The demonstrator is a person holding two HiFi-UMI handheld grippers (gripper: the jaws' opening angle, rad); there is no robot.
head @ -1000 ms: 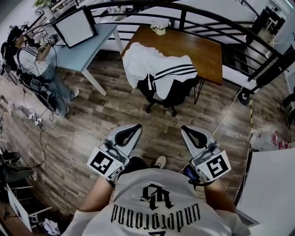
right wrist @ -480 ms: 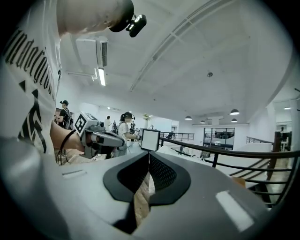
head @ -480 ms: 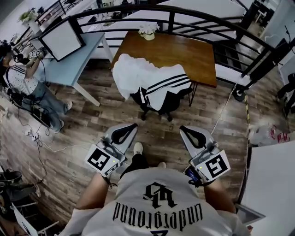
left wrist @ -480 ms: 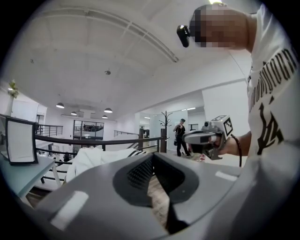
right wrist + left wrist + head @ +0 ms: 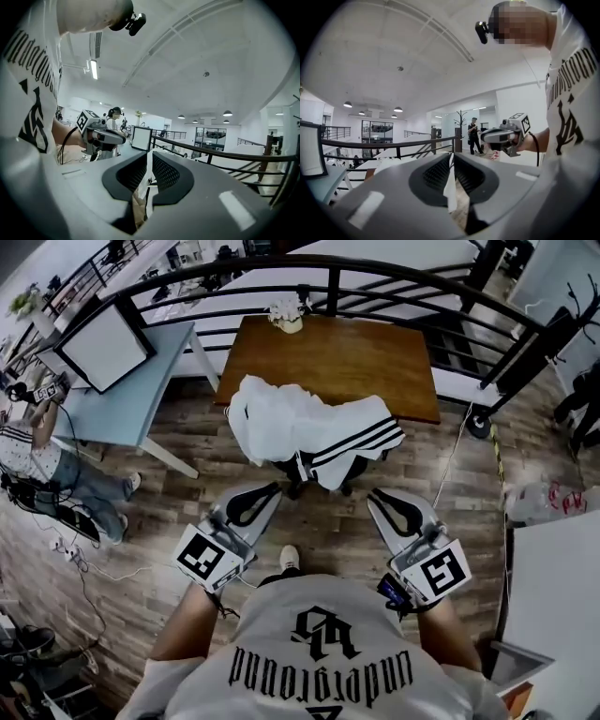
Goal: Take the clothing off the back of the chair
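You've closed in: the clothing (image 5: 300, 427), white w/ black stripes, still drapes the chair (image 5: 328, 469) back, now just ahead of both grippers vs. well off a sec ago. L gripper (image 5: 270, 490) jaws together, empty. R gripper (image 5: 377, 496) jaws have just been opening to a narrow gap, nothing btwn.

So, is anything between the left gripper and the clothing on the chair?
Nothing visible. Only wood floor lies between the left gripper and the clothing draped over the chair; the wooden table stands beyond the chair.
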